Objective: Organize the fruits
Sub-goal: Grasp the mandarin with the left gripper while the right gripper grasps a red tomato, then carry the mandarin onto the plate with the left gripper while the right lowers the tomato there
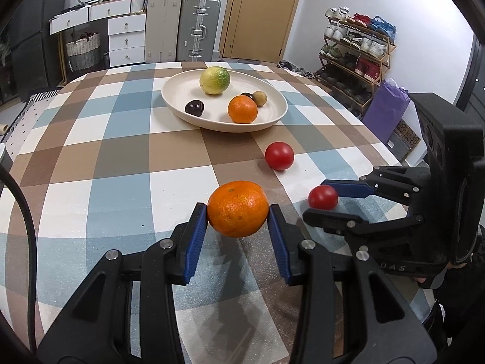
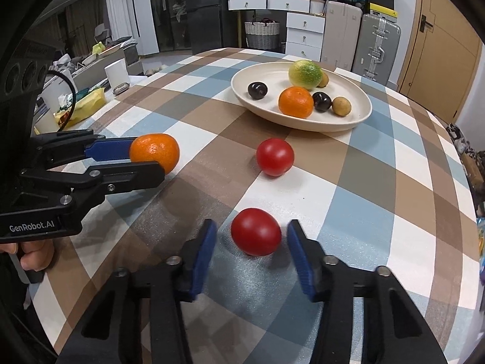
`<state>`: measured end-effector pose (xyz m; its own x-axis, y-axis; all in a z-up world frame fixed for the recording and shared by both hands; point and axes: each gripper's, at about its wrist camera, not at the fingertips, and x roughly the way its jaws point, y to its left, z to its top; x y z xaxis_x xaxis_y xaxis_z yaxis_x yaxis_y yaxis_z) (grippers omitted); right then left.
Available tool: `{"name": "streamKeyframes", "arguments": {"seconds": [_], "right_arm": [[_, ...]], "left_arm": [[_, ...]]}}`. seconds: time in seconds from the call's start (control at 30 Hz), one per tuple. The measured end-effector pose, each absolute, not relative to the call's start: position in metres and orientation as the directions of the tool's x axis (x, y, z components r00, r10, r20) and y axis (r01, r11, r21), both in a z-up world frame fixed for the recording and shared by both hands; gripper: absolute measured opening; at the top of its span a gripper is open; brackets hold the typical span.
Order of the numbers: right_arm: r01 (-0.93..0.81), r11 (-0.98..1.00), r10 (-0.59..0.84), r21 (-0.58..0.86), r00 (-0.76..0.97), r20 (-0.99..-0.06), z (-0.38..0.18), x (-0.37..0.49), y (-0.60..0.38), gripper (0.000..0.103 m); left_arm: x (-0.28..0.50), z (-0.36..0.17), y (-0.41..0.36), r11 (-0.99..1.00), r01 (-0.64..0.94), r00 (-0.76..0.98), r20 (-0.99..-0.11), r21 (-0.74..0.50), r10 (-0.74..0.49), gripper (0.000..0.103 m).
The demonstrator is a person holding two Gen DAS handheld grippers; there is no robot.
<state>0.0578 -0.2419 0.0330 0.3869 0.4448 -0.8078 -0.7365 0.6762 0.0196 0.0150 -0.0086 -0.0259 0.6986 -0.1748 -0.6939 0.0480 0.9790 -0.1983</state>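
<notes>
Orange mandarin (image 1: 238, 208) is clamped in the left tongs (image 1: 238, 212); right tongs (image 2: 251, 236) straddle a tomato (image 2: 256, 232), pads not yet touching. Next: close, then carry both to the plate (image 1: 182, 112).

Both views are shot low and close over the checked table (image 1: 91, 157), angled down toward the plate (image 2: 360, 115) at 12 o'clock; the plate is shared.

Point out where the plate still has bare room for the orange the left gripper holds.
The plate is bare along its left floor, between the lone dark plum and the rim. The right side is crowded: orange, second plum, brown fruit, green-yellow citrus. The left gripper grips the held orange.
</notes>
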Motion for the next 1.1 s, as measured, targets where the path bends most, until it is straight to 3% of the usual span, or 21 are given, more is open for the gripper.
{"name": "streamKeyframes", "arguments": {"seconds": [0.13,1.1], "right_arm": [[-0.734,0.679,0.445,0.022,0.388,-0.807,0.034,0.059,-0.244,0.032],[-0.729,0.684,0.538,0.036,0.471,-0.699,0.074,0.099,-0.251,0.032]], "left_arm": [[0.015,-0.024,-0.008,0.98,0.045,0.706,-0.687,-0.195,-0.169,0.038],[0.045,-0.001,-0.001,0.986,-0.013,0.763,-0.638,-0.169,-0.099,0.038]]}}
